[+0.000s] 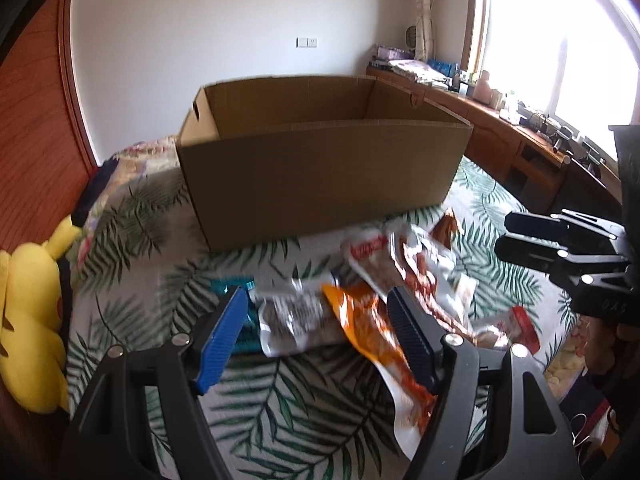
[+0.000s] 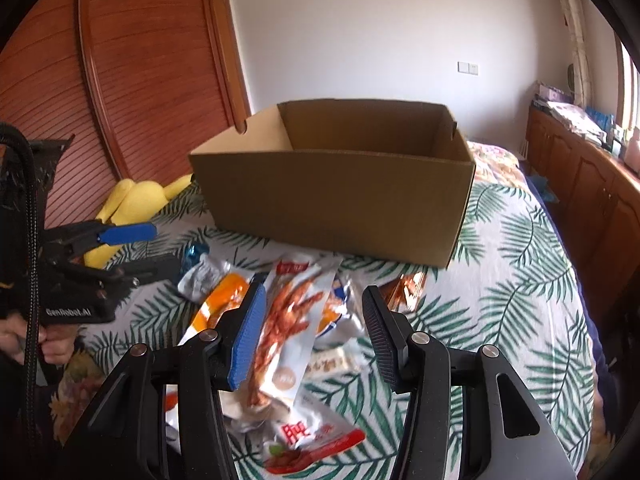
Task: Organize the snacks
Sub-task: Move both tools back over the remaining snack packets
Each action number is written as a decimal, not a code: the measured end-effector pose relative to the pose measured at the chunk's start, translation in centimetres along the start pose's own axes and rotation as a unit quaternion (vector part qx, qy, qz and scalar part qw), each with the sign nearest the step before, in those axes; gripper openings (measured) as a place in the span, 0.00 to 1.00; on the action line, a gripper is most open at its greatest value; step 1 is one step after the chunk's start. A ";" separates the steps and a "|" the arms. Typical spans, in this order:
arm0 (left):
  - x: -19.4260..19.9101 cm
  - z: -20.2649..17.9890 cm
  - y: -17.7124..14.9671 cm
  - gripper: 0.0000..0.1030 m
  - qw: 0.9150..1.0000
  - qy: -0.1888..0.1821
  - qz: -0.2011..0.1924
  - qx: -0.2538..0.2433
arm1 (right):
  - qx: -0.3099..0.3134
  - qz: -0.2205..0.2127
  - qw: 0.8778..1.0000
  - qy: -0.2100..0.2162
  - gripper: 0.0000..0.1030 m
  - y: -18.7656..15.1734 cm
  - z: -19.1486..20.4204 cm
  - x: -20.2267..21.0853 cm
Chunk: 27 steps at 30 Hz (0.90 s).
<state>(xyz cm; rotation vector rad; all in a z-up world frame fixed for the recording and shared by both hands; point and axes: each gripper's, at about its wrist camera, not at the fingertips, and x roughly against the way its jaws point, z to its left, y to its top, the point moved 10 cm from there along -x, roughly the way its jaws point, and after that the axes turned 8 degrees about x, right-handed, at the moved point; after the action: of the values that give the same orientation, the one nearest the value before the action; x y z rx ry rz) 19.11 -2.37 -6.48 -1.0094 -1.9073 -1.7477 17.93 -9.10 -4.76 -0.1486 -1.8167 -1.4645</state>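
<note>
Loosely heaped, crinkly snack packets (image 2: 288, 320) lie before the cardboard box (image 2: 340, 196)

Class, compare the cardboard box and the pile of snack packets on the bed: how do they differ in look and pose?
The cardboard box is plain brown; the snack packets are glossy orange, red and silver. The box stands upright with its top open; the packets lie flat, overlapping. The box is rigid, the packets crumpled. Both rest on the leaf-print bedspread.
</note>
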 end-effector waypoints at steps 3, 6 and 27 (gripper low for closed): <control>-0.4 -0.3 -1.6 0.71 1.000 -0.005 0.012 0.009 | 0.000 0.005 1.000 0.002 0.50 -0.7 0.4 0.1; -1.0 -0.8 -2.9 0.71 1.000 -0.008 0.022 0.011 | -0.003 0.006 1.000 0.005 0.50 -1.6 0.7 0.4; -3.9 -3.2 -5.5 0.65 0.999 0.000 0.045 0.024 | -0.025 -0.004 1.000 0.013 0.50 -3.7 1.8 0.4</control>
<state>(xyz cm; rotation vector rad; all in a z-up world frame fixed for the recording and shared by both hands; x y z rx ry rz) 17.28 -6.34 -12.48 -1.0600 -1.8648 -1.6446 14.82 -8.89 -7.46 -0.1468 -1.7632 -1.5109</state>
